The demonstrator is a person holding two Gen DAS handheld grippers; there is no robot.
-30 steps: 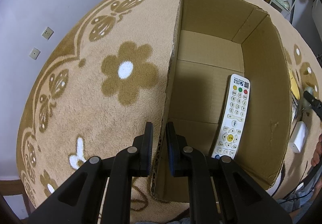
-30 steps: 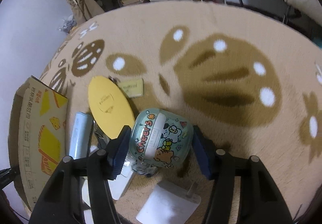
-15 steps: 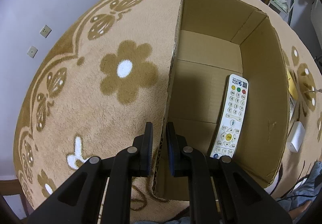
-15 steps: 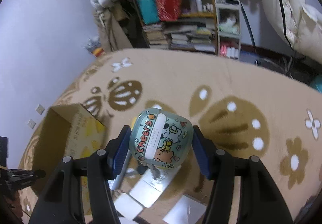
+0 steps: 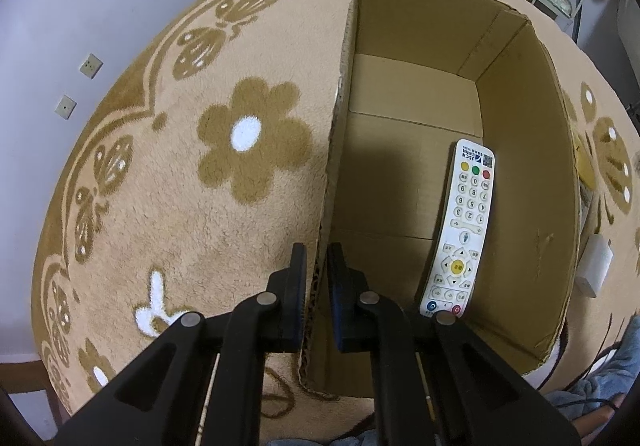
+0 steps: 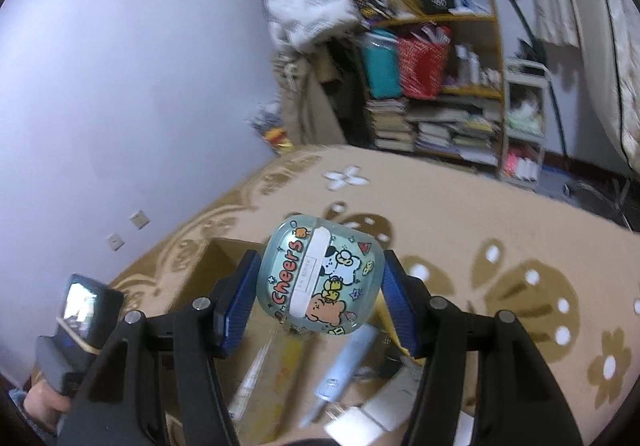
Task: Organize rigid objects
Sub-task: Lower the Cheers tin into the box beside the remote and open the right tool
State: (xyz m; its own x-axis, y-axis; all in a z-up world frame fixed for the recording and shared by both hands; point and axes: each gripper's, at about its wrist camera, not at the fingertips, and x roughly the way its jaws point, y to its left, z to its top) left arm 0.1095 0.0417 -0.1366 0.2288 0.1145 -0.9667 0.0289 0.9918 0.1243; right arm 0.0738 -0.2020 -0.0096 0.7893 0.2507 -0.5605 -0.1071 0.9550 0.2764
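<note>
An open cardboard box stands on the carpet, with a white remote control lying inside along its right wall. My left gripper is shut on the box's left wall near the front corner. My right gripper is shut on a pale green rounded case with cartoon animals and the word "Cheers", held high above the carpet. Part of the box shows below and left of the case.
A white charger block and a yellow item lie right of the box. Below the case lie a pale blue tube and white adapters. Cluttered shelves stand beyond the carpet. My other handheld unit is at left.
My right gripper has lifted the case off the carpet and swung up and toward the box. My left gripper has kept its hold on the box wall.
</note>
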